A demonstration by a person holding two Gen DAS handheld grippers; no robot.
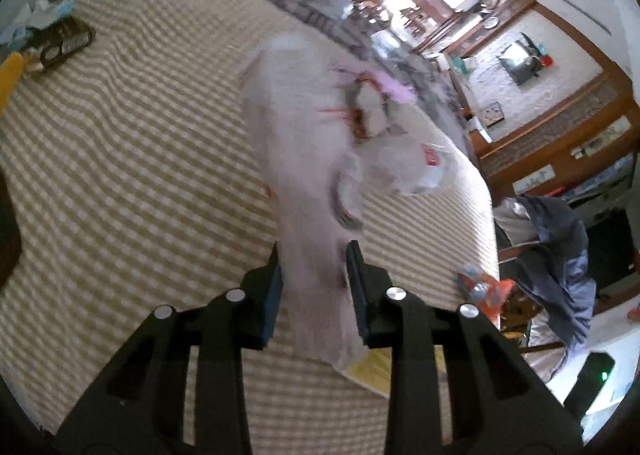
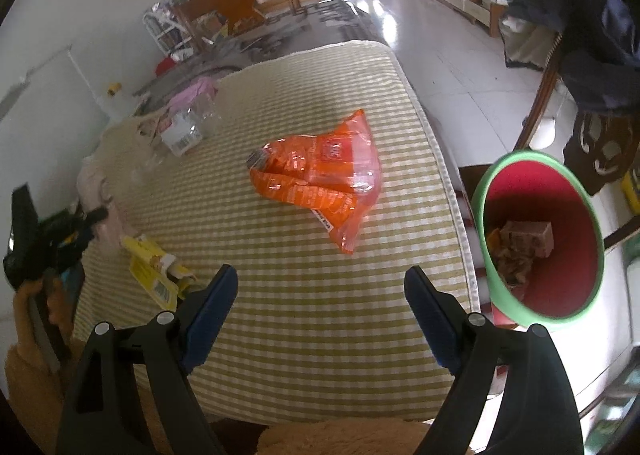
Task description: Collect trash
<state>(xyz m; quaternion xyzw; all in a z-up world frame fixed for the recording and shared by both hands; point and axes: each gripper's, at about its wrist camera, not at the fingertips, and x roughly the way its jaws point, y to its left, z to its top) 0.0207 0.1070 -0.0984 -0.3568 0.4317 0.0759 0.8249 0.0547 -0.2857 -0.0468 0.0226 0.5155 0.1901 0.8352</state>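
Observation:
My left gripper (image 1: 315, 255) is shut on a pale whitish wrapper (image 1: 296, 135), blurred, which stretches up from the jaws over the checked mat (image 1: 140, 175). The right wrist view shows that gripper (image 2: 86, 225) at the left edge with the pale wrapper (image 2: 94, 179) beyond it. My right gripper (image 2: 320, 275) stands open above the mat (image 2: 320, 315) with nothing between its fingers. An orange snack bag (image 2: 320, 179) lies ahead of it. A yellow wrapper (image 2: 154, 267) lies to its left. The green bin (image 2: 560, 199) with a red inside stands right of the mat and holds some trash.
Clear plastic packaging (image 2: 188, 131) lies at the mat's far left. A dark packet (image 1: 60, 41) and crumpled tissues (image 1: 36, 15) sit at the far corner in the left wrist view. A chair draped with a dark jacket (image 2: 592, 55) stands behind the bin.

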